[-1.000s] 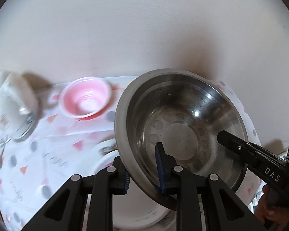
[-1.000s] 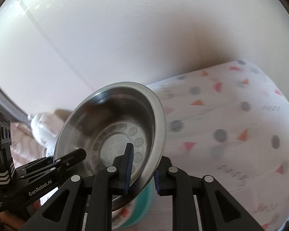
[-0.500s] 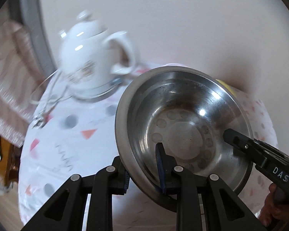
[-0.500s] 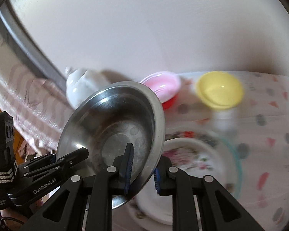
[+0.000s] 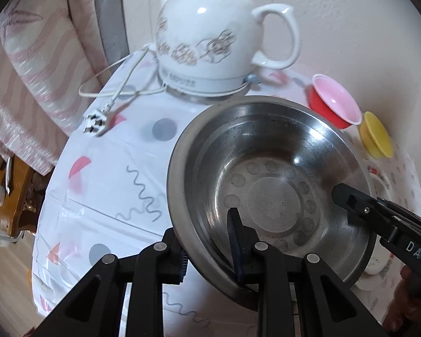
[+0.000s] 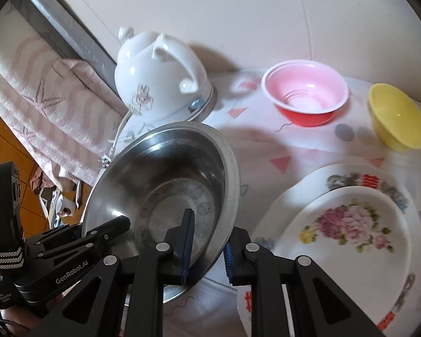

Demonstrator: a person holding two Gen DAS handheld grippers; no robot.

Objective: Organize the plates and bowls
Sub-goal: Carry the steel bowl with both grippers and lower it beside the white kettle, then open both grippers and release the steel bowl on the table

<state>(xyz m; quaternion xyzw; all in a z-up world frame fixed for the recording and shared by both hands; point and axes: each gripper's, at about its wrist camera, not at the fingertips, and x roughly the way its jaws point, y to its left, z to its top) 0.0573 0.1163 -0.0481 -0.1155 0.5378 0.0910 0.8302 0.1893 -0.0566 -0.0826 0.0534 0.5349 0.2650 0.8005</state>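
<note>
A steel bowl (image 5: 269, 193) (image 6: 165, 185) is held tilted above the table by both grippers. My left gripper (image 5: 209, 248) is shut on its near-left rim, one finger inside, one outside. My right gripper (image 6: 207, 248) is shut on its right rim; in the left wrist view it shows at the bowl's right edge (image 5: 379, 219). A pink and red bowl (image 6: 306, 97) (image 5: 334, 104) and a yellow bowl (image 6: 397, 116) (image 5: 376, 134) stand at the back. Two stacked floral plates (image 6: 348, 224) lie right of the steel bowl.
A white electric kettle (image 5: 210, 39) (image 6: 160, 75) stands at the back left with its cord and plug (image 5: 96, 120) on the patterned tablecloth (image 5: 112, 168). A striped pink cloth (image 6: 42, 106) hangs past the table's left edge. A wall is behind.
Both grippers have swung left and down with the steel bowl. The kettle, coloured bowls and floral plates have come into view, and the table now sits closer below.
</note>
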